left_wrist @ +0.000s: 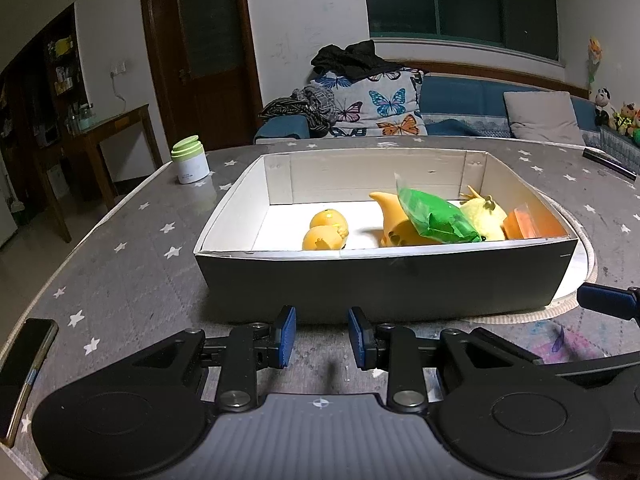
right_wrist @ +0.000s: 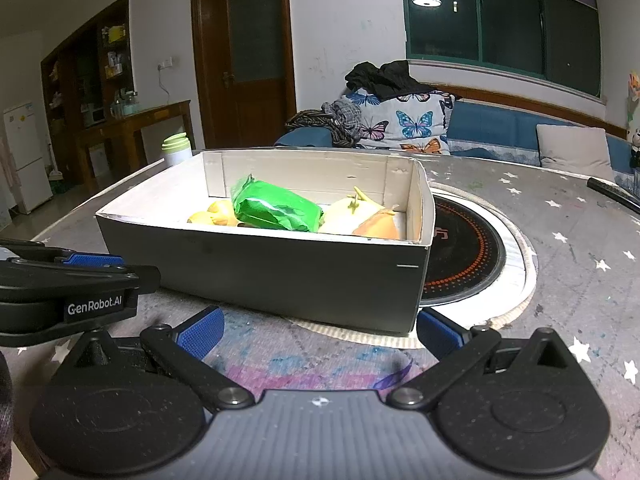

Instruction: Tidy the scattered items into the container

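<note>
Box (left_wrist: 384, 280) is your landmark, sitting on the star-patterned tabletop (left_wrist: 132, 264) with its dark outer wall facing you and its pale inside showing. Your left tool (left_wrist: 322, 338) hovers just in front of that near wall, blue pads (left_wrist: 286, 336) parted by a narrow gap, nothing between them. Your right tool (right_wrist: 318, 330) sits in front of the box's near right corner, spread wide, its blue pads (right_wrist: 200, 334) far apart and gripping nothing. Inside the box, you have two small orange round toys (left_wrist: 326, 230) lying together left of centre on the floor. Right of them rests an orange horn-shaped toy (left_wrist: 390, 220), and a green plastic packet (left_wrist: 436, 216) lies across the top of it, tilted. Behind the packet, toward the box's right end, sits a pale yellow plush (left_wrist: 484, 216), with an orange packet (left_wrist: 524, 222) leaning at the right wall. From the right wrist view the same green packet (right_wrist: 276, 206) rides highest in the pile. Beyond the box's far left corner stands a white jar with a green lid (left_wrist: 190, 160), well apart from the box. Off to the box's near left, at the tabletop edge, lies a dark phone (left_wrist: 24, 372). Under the box's right end a round black hotplate with orange markings (right_wrist: 468, 256) is set into the tabletop. Far right of the box, a dark stick-like thing (left_wrist: 608, 164) lies on the tabletop.
</note>
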